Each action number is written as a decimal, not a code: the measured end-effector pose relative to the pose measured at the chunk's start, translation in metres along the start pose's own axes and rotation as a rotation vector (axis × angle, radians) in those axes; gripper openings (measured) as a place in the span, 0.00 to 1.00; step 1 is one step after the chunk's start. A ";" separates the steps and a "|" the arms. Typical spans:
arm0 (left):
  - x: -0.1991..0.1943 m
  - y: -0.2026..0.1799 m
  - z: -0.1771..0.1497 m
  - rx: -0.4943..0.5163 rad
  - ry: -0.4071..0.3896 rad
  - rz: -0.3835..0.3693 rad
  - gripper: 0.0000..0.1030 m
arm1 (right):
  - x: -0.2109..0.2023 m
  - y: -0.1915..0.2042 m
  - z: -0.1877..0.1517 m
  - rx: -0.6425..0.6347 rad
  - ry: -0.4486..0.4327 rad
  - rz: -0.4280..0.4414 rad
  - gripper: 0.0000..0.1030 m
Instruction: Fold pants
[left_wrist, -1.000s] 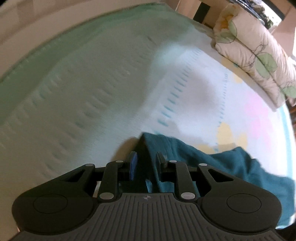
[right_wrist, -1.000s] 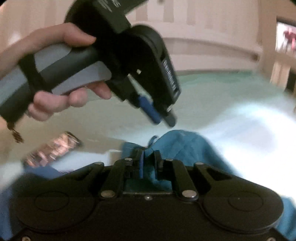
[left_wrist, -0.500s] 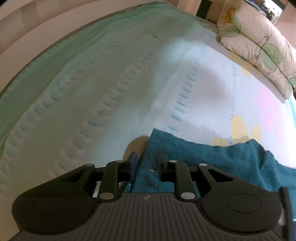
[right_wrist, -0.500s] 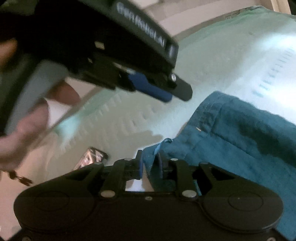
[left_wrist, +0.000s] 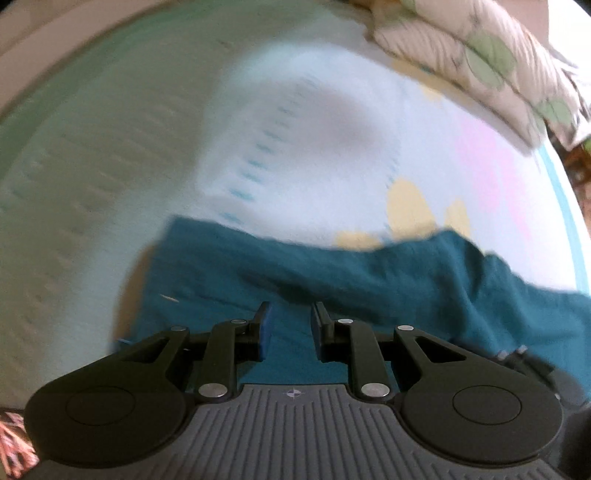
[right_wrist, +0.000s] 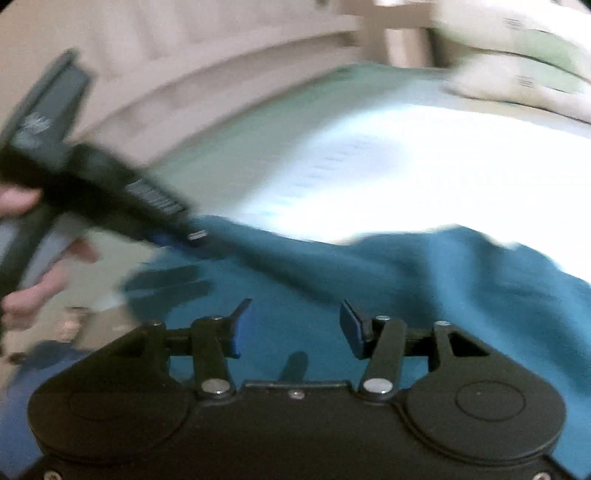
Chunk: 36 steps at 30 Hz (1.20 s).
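Observation:
The teal pants (left_wrist: 332, 280) lie spread on the bed, running from lower left to the right edge in the left wrist view; they also show in the right wrist view (right_wrist: 388, 280). My left gripper (left_wrist: 288, 317) is open and empty just above the cloth near its left end. My right gripper (right_wrist: 295, 317) is open wide and empty over the pants. The left gripper also shows blurred in the right wrist view (right_wrist: 184, 236), held by a hand at the left.
The bed sheet (left_wrist: 314, 155) is pale green and white with yellow and pink patches. A folded quilt with green leaves (left_wrist: 472, 62) lies at the far right. The bed's beige frame (right_wrist: 221, 85) runs along the far side.
Both grippers have opened and let go of the pants' edge, which now lies flat on the bed. Both have drawn back over the cloth; the views are blurred by motion.

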<state>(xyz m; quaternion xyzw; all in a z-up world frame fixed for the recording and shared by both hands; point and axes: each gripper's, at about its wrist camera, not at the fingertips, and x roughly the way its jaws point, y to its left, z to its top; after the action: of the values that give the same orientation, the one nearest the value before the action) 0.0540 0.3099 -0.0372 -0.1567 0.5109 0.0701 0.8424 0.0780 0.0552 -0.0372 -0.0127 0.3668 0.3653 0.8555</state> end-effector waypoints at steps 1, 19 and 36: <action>0.006 -0.006 -0.003 0.010 0.013 -0.001 0.21 | -0.003 -0.010 -0.003 0.019 0.019 -0.051 0.57; 0.013 0.005 -0.017 0.009 0.038 0.148 0.20 | -0.045 -0.046 -0.015 0.023 0.066 -0.107 0.51; 0.094 -0.083 0.017 0.037 0.040 -0.080 0.20 | 0.025 -0.135 0.012 0.121 0.023 -0.402 0.25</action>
<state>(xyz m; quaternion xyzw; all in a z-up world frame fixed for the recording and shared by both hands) 0.1353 0.2337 -0.0967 -0.1628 0.5222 0.0235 0.8368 0.1826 -0.0248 -0.0775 -0.0384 0.3879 0.1643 0.9061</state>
